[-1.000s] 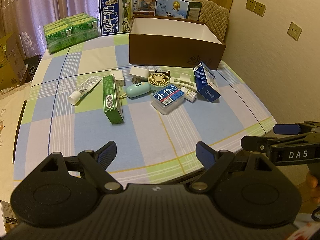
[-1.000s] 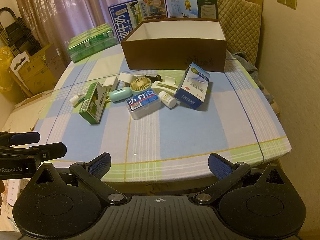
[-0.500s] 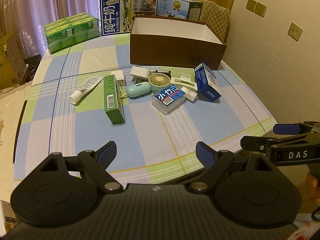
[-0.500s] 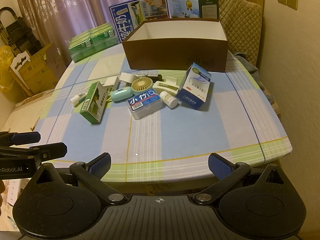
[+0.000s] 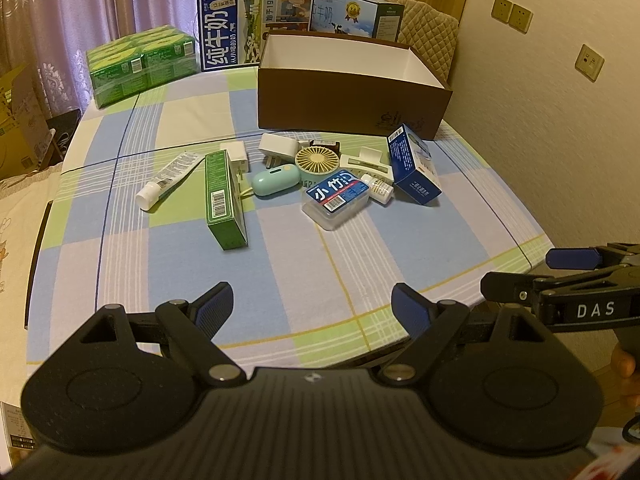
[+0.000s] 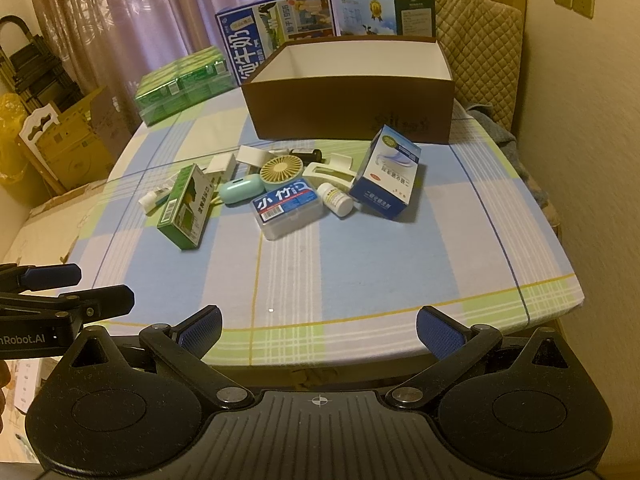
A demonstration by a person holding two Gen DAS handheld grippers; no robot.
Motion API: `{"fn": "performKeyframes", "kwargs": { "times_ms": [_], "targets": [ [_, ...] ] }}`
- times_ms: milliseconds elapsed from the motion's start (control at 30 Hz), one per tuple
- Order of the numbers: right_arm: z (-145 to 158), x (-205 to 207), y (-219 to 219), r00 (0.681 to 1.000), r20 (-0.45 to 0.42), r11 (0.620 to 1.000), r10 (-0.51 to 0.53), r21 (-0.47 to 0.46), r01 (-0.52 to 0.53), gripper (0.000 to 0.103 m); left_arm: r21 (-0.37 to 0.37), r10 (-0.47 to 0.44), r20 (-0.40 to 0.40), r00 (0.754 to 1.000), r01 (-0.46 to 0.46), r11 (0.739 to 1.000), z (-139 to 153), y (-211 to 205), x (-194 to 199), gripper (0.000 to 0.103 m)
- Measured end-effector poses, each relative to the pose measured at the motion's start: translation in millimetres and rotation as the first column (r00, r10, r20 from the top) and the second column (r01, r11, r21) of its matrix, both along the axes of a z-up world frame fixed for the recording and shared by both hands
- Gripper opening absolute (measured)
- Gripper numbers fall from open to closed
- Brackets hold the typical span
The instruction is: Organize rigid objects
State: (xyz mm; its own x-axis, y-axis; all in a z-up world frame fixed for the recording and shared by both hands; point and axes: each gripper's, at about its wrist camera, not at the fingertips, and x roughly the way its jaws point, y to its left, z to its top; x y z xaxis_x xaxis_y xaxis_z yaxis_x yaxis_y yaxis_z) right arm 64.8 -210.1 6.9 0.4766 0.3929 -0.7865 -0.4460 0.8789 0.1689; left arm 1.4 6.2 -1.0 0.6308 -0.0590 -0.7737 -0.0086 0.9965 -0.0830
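Table (image 5: 440,240) with a blue, green and white check cloth, seen from its near edge.

- Left gripper (image 5: 312,308): jaws spread wide, nothing held, above the near edge, well short of the clutter.
- Right gripper (image 6: 320,328): jaws likewise spread wide and empty, above the near edge toward the right corner.
- Brown box (image 5: 352,96): open-topped, white inside, at the far edge toward the right; what its floor holds cannot be seen.
- Clutter in a loose row across the middle of the table, just in front of the brown box:
  - white tube (image 5: 168,180), lying flat, leftmost;
  - long green carton (image 5: 224,200), just right of the tube, one end toward the near edge;
  - small white cube adapter (image 5: 236,154), behind the carton's far end;
  - white plug (image 5: 278,150);
  - mint oval case (image 5: 277,182), in front of the plug;
  - round yellow fan (image 5: 318,160), its dark handle toward the brown box;
  - clear case with a blue label (image 5: 336,198), in front of the fan;
  - white clip (image 5: 366,164);
  - small white bottle (image 5: 378,188), on its side between the clear case and the blue-and-white carton;
  - blue-and-white carton (image 5: 414,172), tilted, rightmost.
- Far edge, left of the brown box — green shrink-wrapped pack (image 5: 140,64) and blue milk carton case (image 5: 252,24); a second printed case (image 5: 352,12) stands behind the brown box.
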Motion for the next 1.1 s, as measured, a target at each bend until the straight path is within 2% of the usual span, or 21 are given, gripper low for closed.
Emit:
{"fn": "performKeyframes", "kwargs": {
  "times_ms": [567, 700, 1100],
  "targets": [
    [-2, 13, 12, 1.0, -0.016, 1.0, 0.005, 0.009, -0.005, 0.101, 0.004, 0.023, 0.005, 1.0, -0.023, 1.0, 1, 7, 5, 0.084],
    [-3, 19, 14, 1.0, -0.017, 1.0, -0.002, 0.018, 0.002, 0.101, 0.006, 0.033, 0.004, 0.999, -0.033, 0.999, -2, 16, 17, 0.084],
    [-10, 63, 7, 0.999, -0.028, 0.998, -0.037, 0.042, 0.038, 0.101, 0.012, 0.104, -0.021, 0.994, -0.104, 0.995, -14, 38, 39, 0.084]
  ]
}}
